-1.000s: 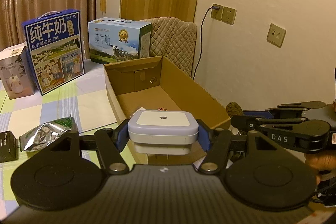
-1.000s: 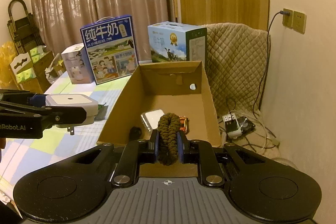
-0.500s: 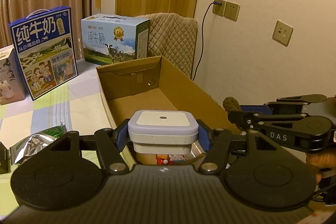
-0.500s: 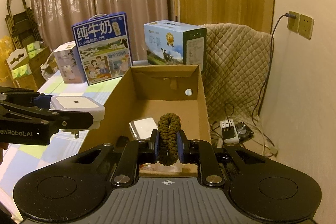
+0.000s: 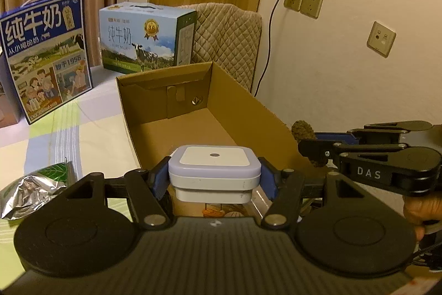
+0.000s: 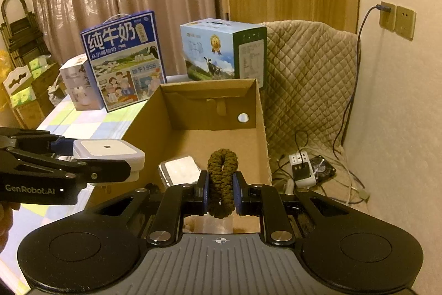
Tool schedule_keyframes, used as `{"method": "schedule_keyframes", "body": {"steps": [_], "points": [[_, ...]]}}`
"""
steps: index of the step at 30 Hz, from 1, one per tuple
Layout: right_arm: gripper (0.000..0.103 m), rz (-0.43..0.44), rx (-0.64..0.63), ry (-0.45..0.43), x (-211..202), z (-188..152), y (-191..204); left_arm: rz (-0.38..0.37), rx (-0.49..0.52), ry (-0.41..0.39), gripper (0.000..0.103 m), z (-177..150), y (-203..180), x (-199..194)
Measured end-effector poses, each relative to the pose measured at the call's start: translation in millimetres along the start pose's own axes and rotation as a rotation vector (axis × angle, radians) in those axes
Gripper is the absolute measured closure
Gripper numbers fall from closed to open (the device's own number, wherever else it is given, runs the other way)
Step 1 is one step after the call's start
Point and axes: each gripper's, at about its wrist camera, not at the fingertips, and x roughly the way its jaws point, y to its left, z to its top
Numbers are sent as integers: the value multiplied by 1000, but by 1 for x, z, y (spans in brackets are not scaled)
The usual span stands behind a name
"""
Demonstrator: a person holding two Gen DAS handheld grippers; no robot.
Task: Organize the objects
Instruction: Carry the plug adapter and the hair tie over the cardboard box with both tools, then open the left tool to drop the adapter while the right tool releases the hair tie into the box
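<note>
Two hand-held grippers — left [image 5: 215, 179] pinching half-hidden night light [image 5: 214, 165], right [image 6: 220, 191] brown scrunchie [image 6: 222, 179].

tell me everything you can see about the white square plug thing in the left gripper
The night light is a square white plastic block with rounded corners, a paler top panel with a small dark dot at its centre, and a narrower base. It sits level, clamped at its sides by the left gripper, above the cardboard box's near end.
</note>
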Motion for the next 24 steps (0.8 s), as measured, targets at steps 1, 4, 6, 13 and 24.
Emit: {"method": "schedule_keyframes", "body": {"steps": [1,4,6,13,24], "points": [[88,0,1,1,1,0,0,0,-2,2,43,0,0,3],[88,-3,4,4,4,0,-2,1,-4,-1,43,0,1,10],[88,-6,6,7,6,0,-2,4,-6,-5,43,1,2,14],[88,-5,22,10,6,1,-3,-3,-26,-31,30,4,11,13],[87,23,20,-14,4,9,19,39,-46,-65,30,5,38,-22]]}}
